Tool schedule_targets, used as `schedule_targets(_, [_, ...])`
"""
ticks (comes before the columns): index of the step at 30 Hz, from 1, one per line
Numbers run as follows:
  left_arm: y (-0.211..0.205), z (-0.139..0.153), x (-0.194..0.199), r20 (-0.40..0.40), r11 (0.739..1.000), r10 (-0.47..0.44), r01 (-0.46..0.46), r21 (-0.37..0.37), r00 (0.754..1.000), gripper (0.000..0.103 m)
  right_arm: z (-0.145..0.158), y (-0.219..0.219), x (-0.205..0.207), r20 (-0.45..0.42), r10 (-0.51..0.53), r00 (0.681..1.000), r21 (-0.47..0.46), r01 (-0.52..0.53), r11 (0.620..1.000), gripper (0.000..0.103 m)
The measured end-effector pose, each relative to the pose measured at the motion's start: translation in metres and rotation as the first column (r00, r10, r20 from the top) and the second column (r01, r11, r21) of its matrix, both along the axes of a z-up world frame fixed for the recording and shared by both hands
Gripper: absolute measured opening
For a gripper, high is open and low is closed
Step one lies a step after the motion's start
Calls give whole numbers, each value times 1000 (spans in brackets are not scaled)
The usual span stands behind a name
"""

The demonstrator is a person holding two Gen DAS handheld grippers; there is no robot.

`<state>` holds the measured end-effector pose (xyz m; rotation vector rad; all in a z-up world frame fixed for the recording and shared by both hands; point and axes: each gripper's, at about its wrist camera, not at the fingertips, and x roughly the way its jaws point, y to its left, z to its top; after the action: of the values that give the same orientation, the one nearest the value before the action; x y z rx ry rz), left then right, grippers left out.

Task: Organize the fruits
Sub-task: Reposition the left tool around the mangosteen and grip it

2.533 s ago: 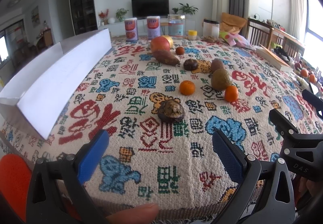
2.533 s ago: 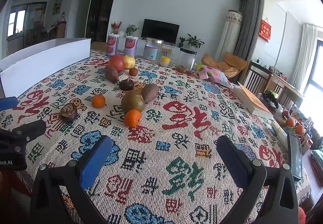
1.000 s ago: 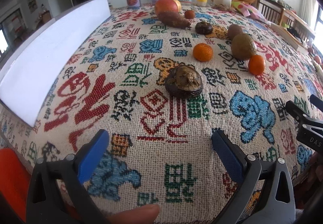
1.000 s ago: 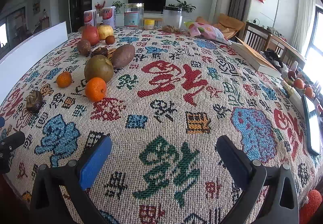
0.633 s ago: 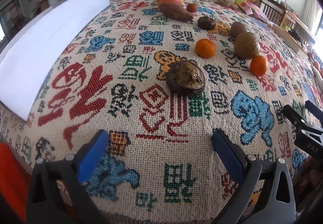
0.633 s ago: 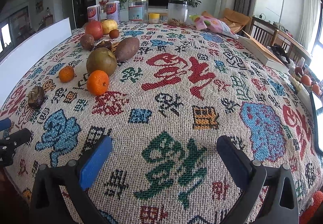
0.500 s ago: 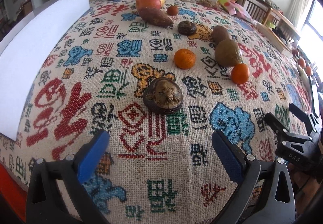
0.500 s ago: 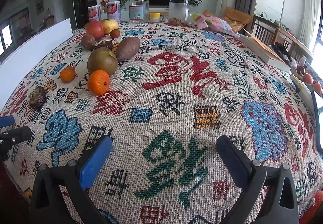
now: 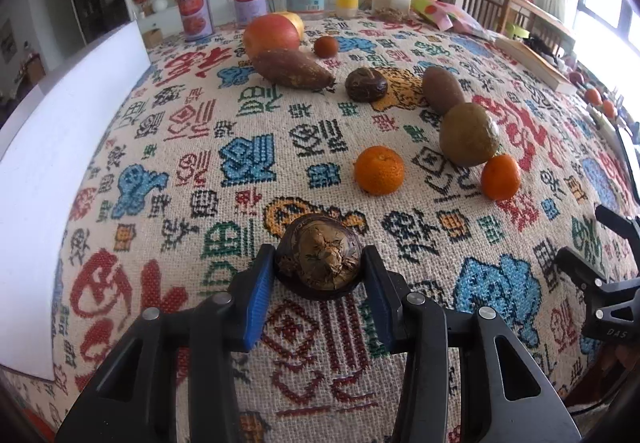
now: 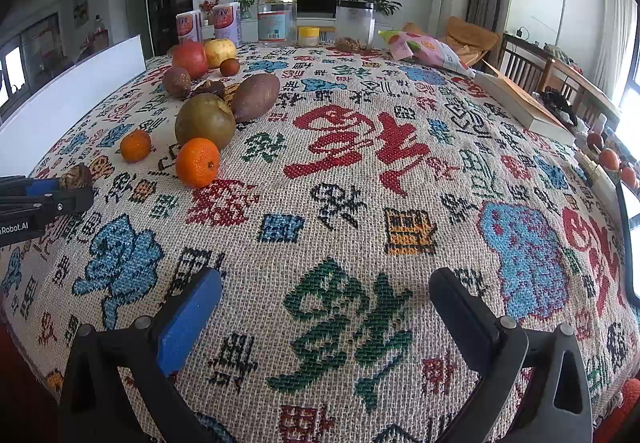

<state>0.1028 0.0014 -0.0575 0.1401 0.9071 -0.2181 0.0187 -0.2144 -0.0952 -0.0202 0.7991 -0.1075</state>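
Clamped by the left gripper (image 9: 318, 275) at the near edge of the cloth-covered table (image 9: 280, 147): a dark, wrinkled brown fruit (image 9: 319, 263) with a dry papery crown, the blue fingers (image 9: 262, 283) just closed in from wide open and now pressing its left and right flanks while it sits on the cloth. Likely light, hard-shelled and a little brittle, so best held across the widest part of the rind rather than by the flaky top, and with modest squeeze to avoid cracking. Rough skin, unlikely to slip. Farther off, two small oranges (image 9: 378, 170), a greenish-brown round fruit (image 9: 469, 134), a sweet potato (image 9: 292, 68) and a red apple (image 9: 271, 35). To the left, a white box (image 9: 52, 179). Right gripper (image 10: 324, 303) spread wide and empty above bare cloth near the table's front.
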Motion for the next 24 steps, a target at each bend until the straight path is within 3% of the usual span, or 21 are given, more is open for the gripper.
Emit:
schedule_targets(6, [42, 0, 52, -1, 994, 106, -106, -12, 994, 45, 1, 0, -1, 2, 1, 1000, -3, -1, 1000, 103])
schedule_targets(10, [59, -8, 65, -19, 984, 176, -177, -35, 984, 49, 1, 1, -2, 4, 1, 1000, -4, -1, 1000, 103])
schedule_targets(11, [59, -9, 64, -13, 981, 190, -190, -34, 982, 55, 1, 0, -2, 3, 1, 1000, -4, -1, 1000, 103])
schedule_targets(13, [59, -12, 62, -3, 975, 222, -222, 8, 975, 90, 1, 1, -2, 3, 1, 1000, -4, -1, 1000, 103])
schedule_targets(14, [60, -14, 61, 9, 969, 245, -245, 30, 969, 95, 1, 0, -2, 3, 1, 1000, -3, -1, 1000, 103])
schedule_targets(18, [72, -18, 62, -27, 962, 271, -272, -21, 962, 99, 1, -2, -1, -2, 1, 1000, 19, -1, 1000, 103])
schedule_targets(24, [72, -19, 62, -26, 959, 281, -282, -8, 959, 103, 1, -7, 1, -12, -1, 1000, 45, 1, 999, 103])
